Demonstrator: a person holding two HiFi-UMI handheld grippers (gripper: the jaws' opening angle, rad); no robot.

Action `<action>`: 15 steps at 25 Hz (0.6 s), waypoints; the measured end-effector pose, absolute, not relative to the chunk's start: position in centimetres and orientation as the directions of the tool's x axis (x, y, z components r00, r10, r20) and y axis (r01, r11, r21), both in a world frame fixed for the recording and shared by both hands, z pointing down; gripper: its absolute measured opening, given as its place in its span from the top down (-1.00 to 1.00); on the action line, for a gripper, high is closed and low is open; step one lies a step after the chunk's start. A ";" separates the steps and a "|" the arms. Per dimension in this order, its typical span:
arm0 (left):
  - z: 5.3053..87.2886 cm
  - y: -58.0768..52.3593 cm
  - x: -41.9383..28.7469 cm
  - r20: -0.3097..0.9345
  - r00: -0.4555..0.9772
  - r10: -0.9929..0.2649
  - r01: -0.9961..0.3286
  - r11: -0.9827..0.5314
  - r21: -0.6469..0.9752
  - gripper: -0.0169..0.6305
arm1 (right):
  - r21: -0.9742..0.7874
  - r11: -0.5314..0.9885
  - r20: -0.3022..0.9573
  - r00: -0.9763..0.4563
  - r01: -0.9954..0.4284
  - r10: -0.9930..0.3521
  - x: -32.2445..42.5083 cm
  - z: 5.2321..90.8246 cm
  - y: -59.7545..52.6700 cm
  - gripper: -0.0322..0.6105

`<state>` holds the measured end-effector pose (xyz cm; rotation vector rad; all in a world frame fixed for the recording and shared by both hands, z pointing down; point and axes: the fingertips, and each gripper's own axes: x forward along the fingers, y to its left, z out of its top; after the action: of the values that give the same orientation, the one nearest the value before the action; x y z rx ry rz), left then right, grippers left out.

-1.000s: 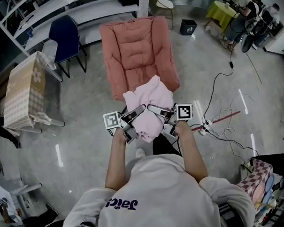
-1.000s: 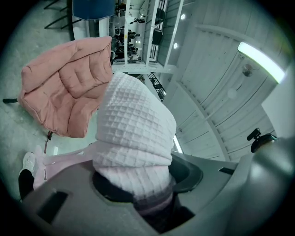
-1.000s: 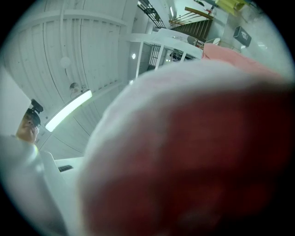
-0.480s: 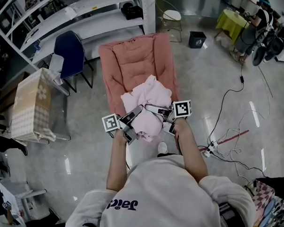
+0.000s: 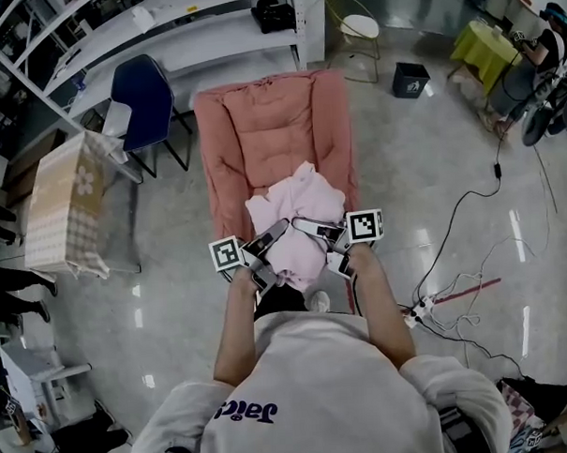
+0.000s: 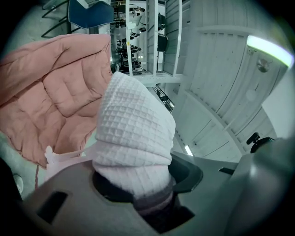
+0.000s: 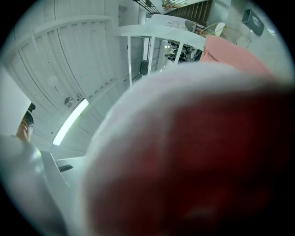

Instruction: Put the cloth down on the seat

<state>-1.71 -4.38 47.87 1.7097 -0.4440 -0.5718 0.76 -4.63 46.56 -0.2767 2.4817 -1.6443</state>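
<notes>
A pale pink waffle cloth (image 5: pixel 297 206) hangs bunched between both grippers, over the front part of the pink padded lounge seat (image 5: pixel 260 128). My left gripper (image 5: pixel 270 242) is shut on the cloth's left side, and a thick fold of the cloth (image 6: pixel 133 133) fills the gap between its jaws. My right gripper (image 5: pixel 314 231) grips the right side. In the right gripper view the cloth (image 7: pixel 184 152) lies against the lens as a blurred pink-red mass that hides the jaws. The seat (image 6: pixel 50 92) spreads out to the left beyond the fold, and an edge of the seat (image 7: pixel 235 53) shows at upper right.
A blue chair (image 5: pixel 142 96) and white shelving (image 5: pixel 162 29) stand behind the seat. To the left is a table with a checked cover (image 5: pixel 62 198). A round stool (image 5: pixel 357 28) and a black bin (image 5: pixel 410 78) stand at back right. Cables and a power strip (image 5: pixel 423 309) lie on the floor.
The person has stepped forward with both grippers and the cloth. The cloth, which hung before the seat's front edge, is now over the seat's front part.
</notes>
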 end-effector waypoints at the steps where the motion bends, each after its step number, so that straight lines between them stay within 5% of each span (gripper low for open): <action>1: 48.3 -4.8 -1.7 -0.125 0.806 -0.579 0.007 -0.202 0.979 0.34 | -0.930 0.361 -0.018 -0.970 -0.073 -0.240 0.8 47.1 -5.1 0.23; 15: 53.7 -17.1 -2.7 -0.067 0.815 -0.576 0.016 -0.094 0.995 0.35 | -0.955 0.269 0.053 -0.963 -0.127 -0.266 -0.1 52.4 -17.3 0.20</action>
<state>-2.67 -17.08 53.65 1.6011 -0.4539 -0.5245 -0.08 -17.28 52.37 -0.3750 2.4069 -1.7927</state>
